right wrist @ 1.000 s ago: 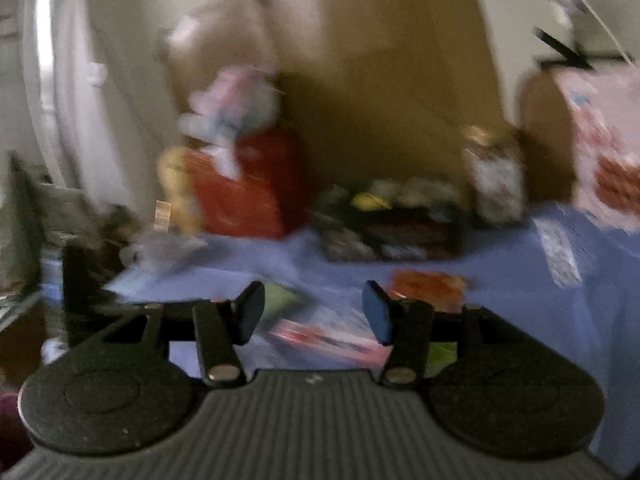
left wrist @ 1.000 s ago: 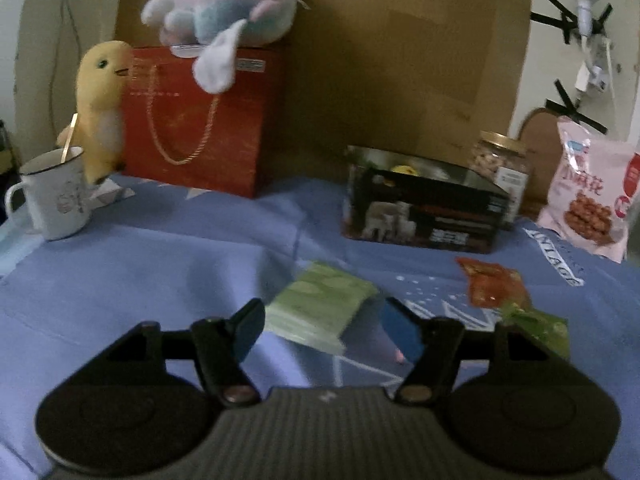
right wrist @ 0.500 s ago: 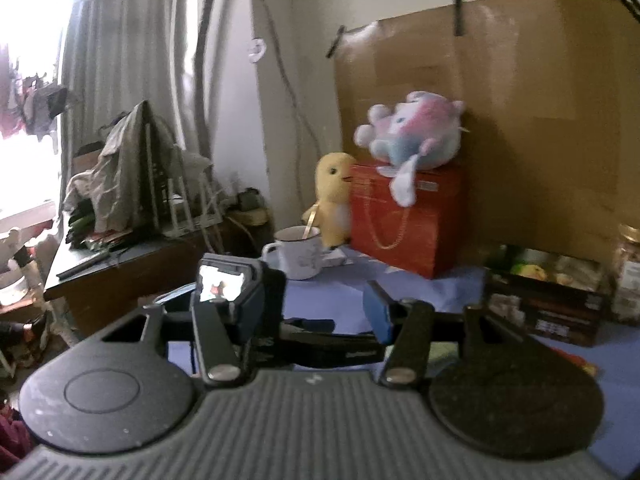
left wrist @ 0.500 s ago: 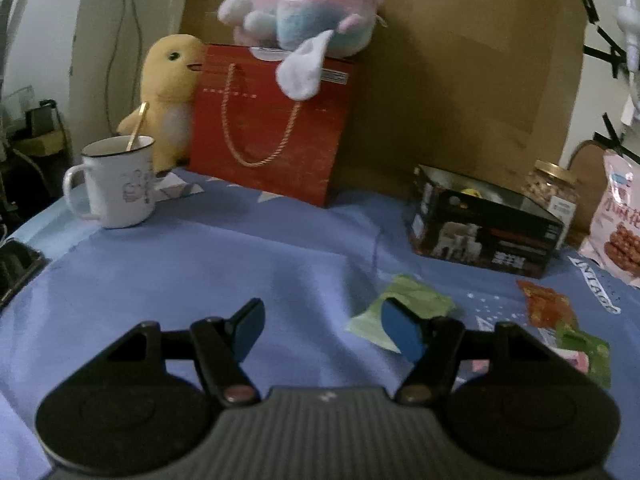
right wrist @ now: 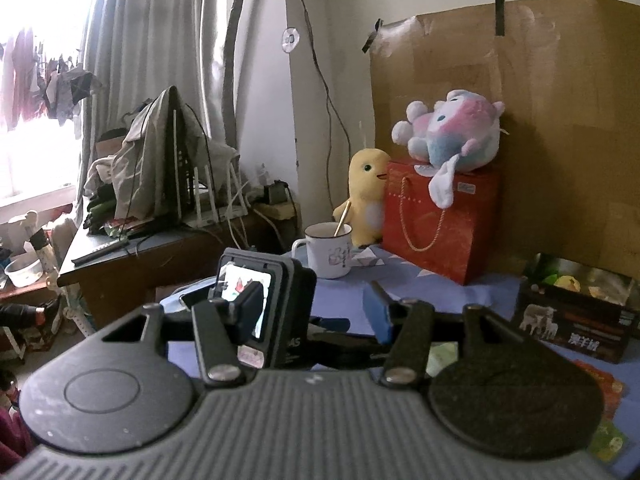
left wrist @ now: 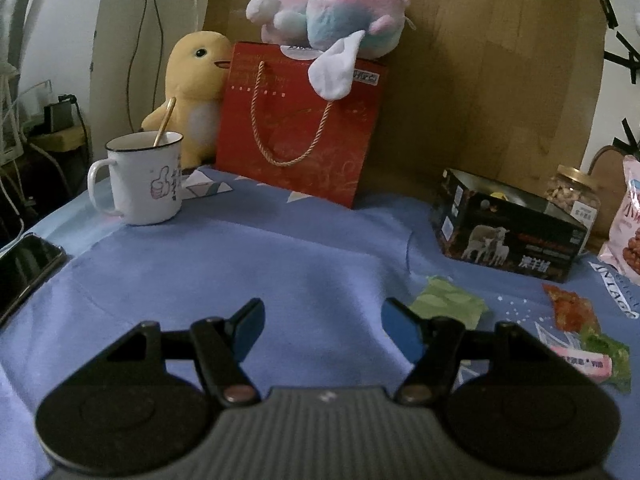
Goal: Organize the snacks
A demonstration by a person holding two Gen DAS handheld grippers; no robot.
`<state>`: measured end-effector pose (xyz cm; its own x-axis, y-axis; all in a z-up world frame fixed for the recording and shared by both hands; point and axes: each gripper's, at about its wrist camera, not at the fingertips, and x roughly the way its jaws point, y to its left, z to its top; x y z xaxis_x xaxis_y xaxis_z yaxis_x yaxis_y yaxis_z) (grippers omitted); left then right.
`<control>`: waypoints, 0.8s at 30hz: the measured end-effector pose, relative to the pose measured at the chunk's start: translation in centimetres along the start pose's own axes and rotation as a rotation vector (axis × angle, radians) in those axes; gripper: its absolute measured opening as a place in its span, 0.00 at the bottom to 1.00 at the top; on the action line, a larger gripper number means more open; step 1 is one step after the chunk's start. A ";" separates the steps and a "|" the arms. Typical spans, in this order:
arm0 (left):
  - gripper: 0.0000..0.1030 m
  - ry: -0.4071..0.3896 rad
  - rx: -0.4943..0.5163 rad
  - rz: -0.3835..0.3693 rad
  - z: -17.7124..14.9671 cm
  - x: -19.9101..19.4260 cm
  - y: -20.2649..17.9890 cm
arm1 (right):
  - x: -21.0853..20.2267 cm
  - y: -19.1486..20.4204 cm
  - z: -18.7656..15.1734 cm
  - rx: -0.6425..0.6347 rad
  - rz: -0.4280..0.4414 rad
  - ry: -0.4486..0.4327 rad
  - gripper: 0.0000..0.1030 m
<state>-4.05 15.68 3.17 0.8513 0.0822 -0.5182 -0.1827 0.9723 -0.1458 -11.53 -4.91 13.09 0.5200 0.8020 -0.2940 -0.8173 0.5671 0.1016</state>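
While both tools are hanging over the blue-clothed bench [left wrist: 224, 264], neither is carrying anything: the left hand-held gripper [left wrist: 322, 326] is standing with its jaws apart over bare cloth, and the right hand-held gripper [right wrist: 316, 310] is likewise holding its jaws apart with nothing between them, looking across the back of the left tool.

The loose snacks are lying to the right of the left tool. A green packet [left wrist: 448, 302] is sitting just beyond its right fingertip, an orange-red packet [left wrist: 572, 310] is lying further right, and a pink wrapper [left wrist: 580, 362] and a second green wrapper [left wrist: 608, 354] are overlapping near the lower right edge. The open dark box [left wrist: 508, 236], where a few snacks are already showing, is standing behind them, probably the place to put them.

These packets are looking light, thin and crinkly, so they are likely to flex and slide on the cloth rather than resist. Pinching each one across a raised edge or its puffed middle would probably be serving best, since a flat seam could be slipping out of the pads.

The pink snack bag [left wrist: 630, 216] is being cut off by the picture's edge, the jar [left wrist: 574, 192] is partly hidden behind the box, and the wrappers' print is too small to read.
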 end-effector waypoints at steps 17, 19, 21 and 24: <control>0.67 0.016 0.036 0.031 0.1 0.4 -0.4 | 0.0 -0.9 -0.3 0.023 0.010 -0.022 0.56; 0.67 0.025 0.048 0.034 0.0 0.6 -0.7 | -0.5 -1.6 -0.5 0.046 -0.008 -0.039 0.56; 0.67 0.024 0.046 0.025 -0.1 0.4 -0.8 | -1.1 -2.8 -0.9 0.075 -0.038 -0.052 0.56; 0.67 -0.015 0.007 -0.011 -0.6 -0.8 -0.6 | -1.5 -4.9 -1.7 0.096 -0.127 -0.047 0.60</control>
<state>-4.89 14.92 3.11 0.8608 0.0747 -0.5035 -0.1696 0.9747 -0.1453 -8.73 -9.23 11.39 0.6302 0.7295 -0.2657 -0.7183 0.6778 0.1571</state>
